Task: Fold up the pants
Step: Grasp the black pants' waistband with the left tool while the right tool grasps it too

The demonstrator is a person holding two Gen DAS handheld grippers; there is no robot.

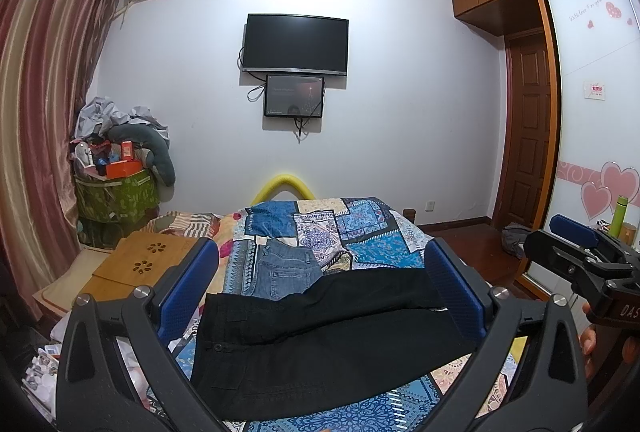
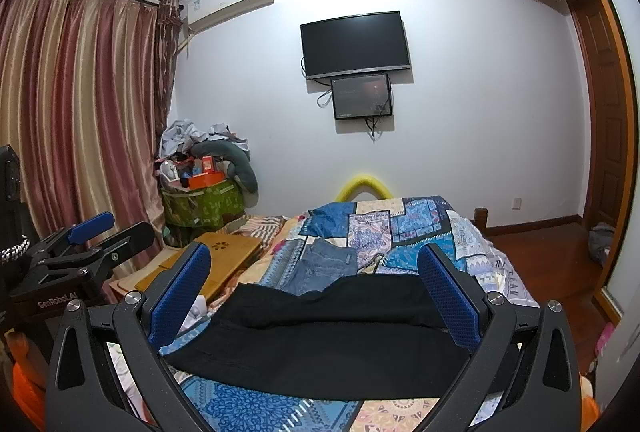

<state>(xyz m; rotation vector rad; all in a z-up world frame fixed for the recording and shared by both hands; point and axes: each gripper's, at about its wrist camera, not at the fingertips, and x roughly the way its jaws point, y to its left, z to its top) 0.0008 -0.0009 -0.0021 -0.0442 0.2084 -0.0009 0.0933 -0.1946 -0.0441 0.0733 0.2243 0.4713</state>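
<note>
two tools are yours here, both spread wide and holding nothing. your left tool (image 1: 322,288) hovers above the black pants (image 1: 320,344), which lie flat across the near end of the bed (image 1: 372,228) on its patchwork quilt. your right tool (image 2: 314,290) hangs over the same pants. folded blue jeans (image 1: 286,272) lie just beyond them, touching their far edge.

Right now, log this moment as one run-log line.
stage: pre-grasp | left claw: open, holding nothing | right claw: open, holding nothing | black fabric pants: spread on patchwork bedspread | folded blue jeans: behind
</note>
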